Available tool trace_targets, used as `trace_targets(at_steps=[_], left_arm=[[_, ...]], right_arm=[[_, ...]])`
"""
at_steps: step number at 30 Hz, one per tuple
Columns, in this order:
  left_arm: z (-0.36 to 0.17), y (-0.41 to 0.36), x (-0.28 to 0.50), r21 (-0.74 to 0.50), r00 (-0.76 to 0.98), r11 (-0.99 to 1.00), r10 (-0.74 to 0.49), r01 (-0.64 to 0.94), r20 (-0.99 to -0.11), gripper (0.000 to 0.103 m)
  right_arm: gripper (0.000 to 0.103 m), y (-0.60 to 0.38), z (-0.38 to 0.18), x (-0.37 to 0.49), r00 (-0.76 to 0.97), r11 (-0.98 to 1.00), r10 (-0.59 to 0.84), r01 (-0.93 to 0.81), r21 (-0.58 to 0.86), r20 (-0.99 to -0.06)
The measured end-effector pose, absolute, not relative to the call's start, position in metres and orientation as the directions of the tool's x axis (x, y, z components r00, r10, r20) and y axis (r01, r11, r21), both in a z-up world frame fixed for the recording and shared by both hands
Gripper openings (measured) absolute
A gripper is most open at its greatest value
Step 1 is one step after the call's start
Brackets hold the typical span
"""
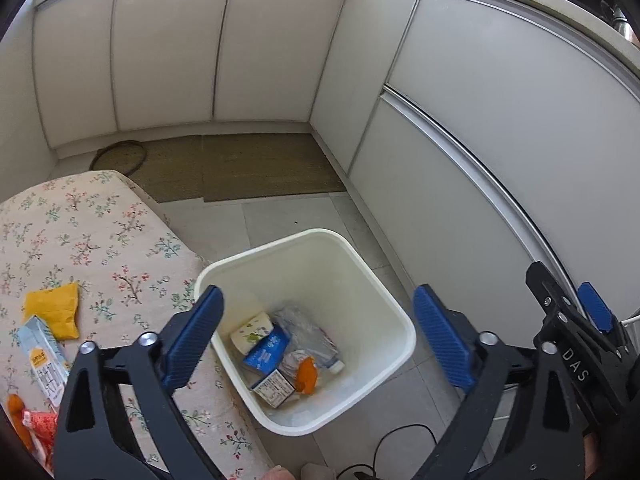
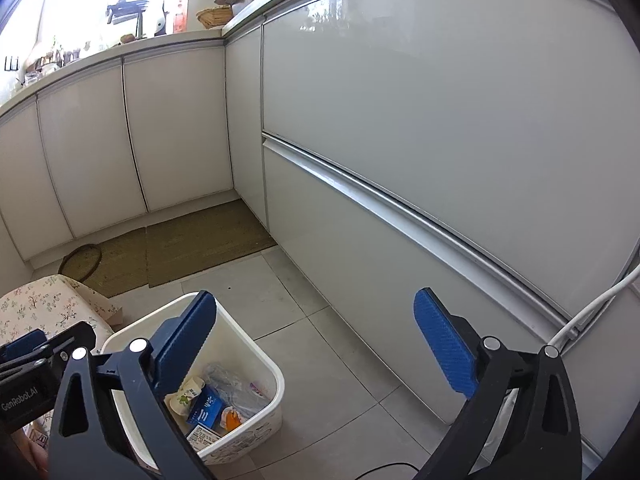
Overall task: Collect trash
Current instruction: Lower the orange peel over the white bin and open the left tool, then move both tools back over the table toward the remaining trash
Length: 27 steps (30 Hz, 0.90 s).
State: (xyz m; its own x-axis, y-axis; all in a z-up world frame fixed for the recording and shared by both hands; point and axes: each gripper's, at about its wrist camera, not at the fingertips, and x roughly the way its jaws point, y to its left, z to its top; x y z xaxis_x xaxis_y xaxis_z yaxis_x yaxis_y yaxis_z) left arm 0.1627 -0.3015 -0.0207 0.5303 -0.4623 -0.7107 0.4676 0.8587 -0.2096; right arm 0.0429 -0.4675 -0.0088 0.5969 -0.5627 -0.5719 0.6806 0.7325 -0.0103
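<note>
Bin (image 1: 372,276) sits on the tile floor beside the floral table (image 1: 100,240), holding cartons, a plastic bag and an orange wrapper (image 1: 306,374). Left gripper (image 1: 320,336) hangs over it, fingers wide, nothing between. Right gripper (image 2: 316,344) is also spread wide and empty. Yellow packet (image 1: 54,314) and carton (image 1: 44,356) remain on the table.

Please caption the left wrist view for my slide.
Open left tool above white bin of trash; more litter on floral table.
</note>
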Motion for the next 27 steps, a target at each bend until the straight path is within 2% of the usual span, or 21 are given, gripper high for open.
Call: trace_targets(at_steps=[9,27], left_arm=[[-0.012,-0.285,0.160,-0.125,0.593,0.897,-0.380,0.424,-0.710,0.096],[0.002,-0.200,0.172,-0.085,0.649,0.955,-0.257,0.284,-0.716,0.096]], right_arm=[[0.096,-0.450,-0.005,0.054,0.601,0.753,-0.560,0.656,-0.047,-0.570],[0.096,-0.376,0.011,0.085,0.680,0.835,-0.501,0.542,-0.094,-0.534]])
